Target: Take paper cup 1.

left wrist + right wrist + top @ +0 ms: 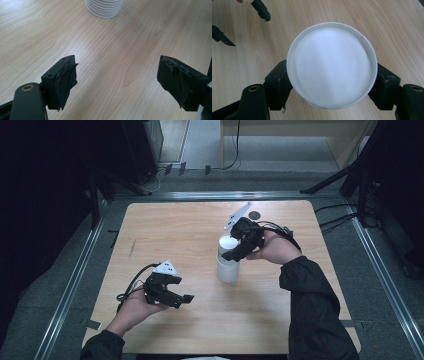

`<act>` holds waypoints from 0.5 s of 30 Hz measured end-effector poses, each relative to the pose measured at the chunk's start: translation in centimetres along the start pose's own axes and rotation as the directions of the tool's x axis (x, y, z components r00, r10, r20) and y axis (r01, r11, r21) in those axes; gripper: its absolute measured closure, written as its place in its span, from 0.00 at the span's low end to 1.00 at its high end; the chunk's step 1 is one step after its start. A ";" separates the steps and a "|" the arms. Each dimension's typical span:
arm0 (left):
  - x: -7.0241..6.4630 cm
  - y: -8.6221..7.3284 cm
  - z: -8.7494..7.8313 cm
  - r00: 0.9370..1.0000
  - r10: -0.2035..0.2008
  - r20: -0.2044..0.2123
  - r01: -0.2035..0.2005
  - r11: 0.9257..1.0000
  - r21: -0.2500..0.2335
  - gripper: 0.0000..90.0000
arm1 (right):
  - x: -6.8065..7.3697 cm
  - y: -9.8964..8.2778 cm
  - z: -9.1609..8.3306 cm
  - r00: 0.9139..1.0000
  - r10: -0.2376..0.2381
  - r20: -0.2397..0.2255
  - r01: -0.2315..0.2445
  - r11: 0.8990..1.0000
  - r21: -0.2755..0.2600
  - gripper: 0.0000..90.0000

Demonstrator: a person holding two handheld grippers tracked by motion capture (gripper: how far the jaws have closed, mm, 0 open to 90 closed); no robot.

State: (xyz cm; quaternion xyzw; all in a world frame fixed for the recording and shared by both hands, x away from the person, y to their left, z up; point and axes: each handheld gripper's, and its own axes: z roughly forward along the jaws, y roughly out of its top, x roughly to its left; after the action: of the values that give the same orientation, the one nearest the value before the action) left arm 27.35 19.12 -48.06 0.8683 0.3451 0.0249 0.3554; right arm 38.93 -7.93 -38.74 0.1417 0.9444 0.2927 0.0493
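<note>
Light wooden tabletop point(200, 227), bare over most of its surface. Right of centre, toward the far edge, a stack of white paper cups point(228, 265) standing upside down, flat bottom of the top cup facing up; ribbed rims of the stack seen in the left gripper view point(104, 8) at the top edge. Right gripper point(233, 254) held at the top cup point(332, 65), one finger point(277, 86) on each side of its wall, close against it; whether pressing or just clear, impossible to tell. Left gripper point(186, 298) near the near-left corner, well apart from the stack, fingers point(65, 80) spread wide with nothing but wood between them. Small dark round spot point(254, 215) by the far edge.
</note>
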 end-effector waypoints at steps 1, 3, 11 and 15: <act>0.0 0.0 0.0 1.000 0.001 0.000 -0.001 1.000 0.001 0.18 | 0.0 0.0 0.1 1.000 -0.001 0.002 0.001 1.000 -0.001 0.32; 0.0 0.0 0.0 1.000 0.004 0.001 -0.004 1.000 0.002 0.18 | 0.0 0.1 0.1 1.000 0.008 0.005 -0.008 1.000 0.002 0.32; -0.1 0.0 0.1 1.000 0.005 0.004 -0.005 1.000 0.006 0.18 | -0.2 0.2 -0.1 0.999 0.050 -0.004 -0.050 0.999 0.000 0.34; -0.1 0.0 0.1 1.000 0.002 0.005 -0.002 1.000 0.005 0.18 | -0.2 0.3 -0.3 0.998 0.068 -0.006 -0.068 0.998 0.000 0.35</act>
State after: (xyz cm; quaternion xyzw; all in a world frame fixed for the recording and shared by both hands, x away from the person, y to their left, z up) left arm 27.31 18.97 -48.14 0.8695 0.3436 0.0222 0.3542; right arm 39.12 -7.96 -38.31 0.1726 0.9391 0.2949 0.0365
